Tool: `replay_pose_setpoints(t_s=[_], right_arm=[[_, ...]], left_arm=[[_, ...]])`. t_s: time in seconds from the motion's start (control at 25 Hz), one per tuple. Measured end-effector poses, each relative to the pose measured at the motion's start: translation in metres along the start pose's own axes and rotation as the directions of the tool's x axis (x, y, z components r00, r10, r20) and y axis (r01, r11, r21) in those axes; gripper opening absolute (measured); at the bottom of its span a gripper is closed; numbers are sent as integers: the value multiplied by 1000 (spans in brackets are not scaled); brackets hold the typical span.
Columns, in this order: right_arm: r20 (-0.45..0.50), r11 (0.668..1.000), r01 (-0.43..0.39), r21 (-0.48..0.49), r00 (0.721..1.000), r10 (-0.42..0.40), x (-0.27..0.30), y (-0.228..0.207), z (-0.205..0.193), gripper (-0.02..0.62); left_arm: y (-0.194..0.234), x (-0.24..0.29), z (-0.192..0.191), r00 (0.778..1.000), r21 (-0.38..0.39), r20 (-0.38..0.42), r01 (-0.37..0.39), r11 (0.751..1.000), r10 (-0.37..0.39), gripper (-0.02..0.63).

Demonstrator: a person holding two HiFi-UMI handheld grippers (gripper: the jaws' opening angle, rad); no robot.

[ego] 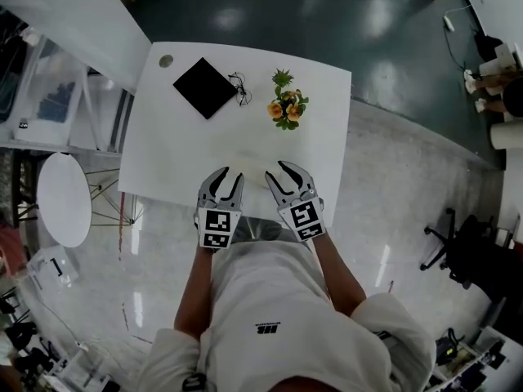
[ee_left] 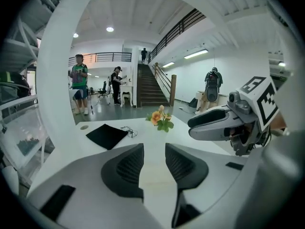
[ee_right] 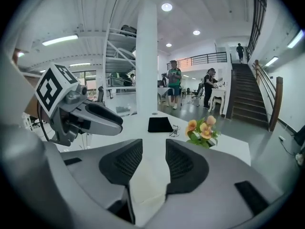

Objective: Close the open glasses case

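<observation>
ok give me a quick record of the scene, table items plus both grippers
table: white
black case: lies flat, far left part of the table
glasses: beside the case's right corner
flowers: orange, right of the glasses
left gripper: over the near edge, jaws apart, nothing between
right gripper: beside it, jaws apart, nothing between

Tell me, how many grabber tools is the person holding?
2. The left tool is above the near edge of the white table; the right tool is just beside it.
</observation>
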State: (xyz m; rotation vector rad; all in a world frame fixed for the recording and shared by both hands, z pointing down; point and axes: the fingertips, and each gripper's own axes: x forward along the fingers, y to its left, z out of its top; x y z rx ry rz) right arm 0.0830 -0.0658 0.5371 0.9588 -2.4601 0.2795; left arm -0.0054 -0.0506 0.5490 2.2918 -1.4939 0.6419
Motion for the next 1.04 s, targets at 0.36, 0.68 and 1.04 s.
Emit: replay_pose_setpoints(t_s=[0.36, 0.68, 1.04], right_arm=[[60, 1000, 14, -20, 998, -12, -37, 2, 27, 144], [99, 992, 124, 7, 987, -124, -56, -2, 50, 143], [140, 955, 282, 90, 946, -293, -51, 10, 76, 143]], left_arm=[[-9, -32, 29, 999, 42, 51, -19, 999, 17, 156], [-1, -45, 48, 994, 93, 95, 43, 995, -52, 169], [28, -49, 84, 965, 182, 197, 136, 974, -171, 173]])
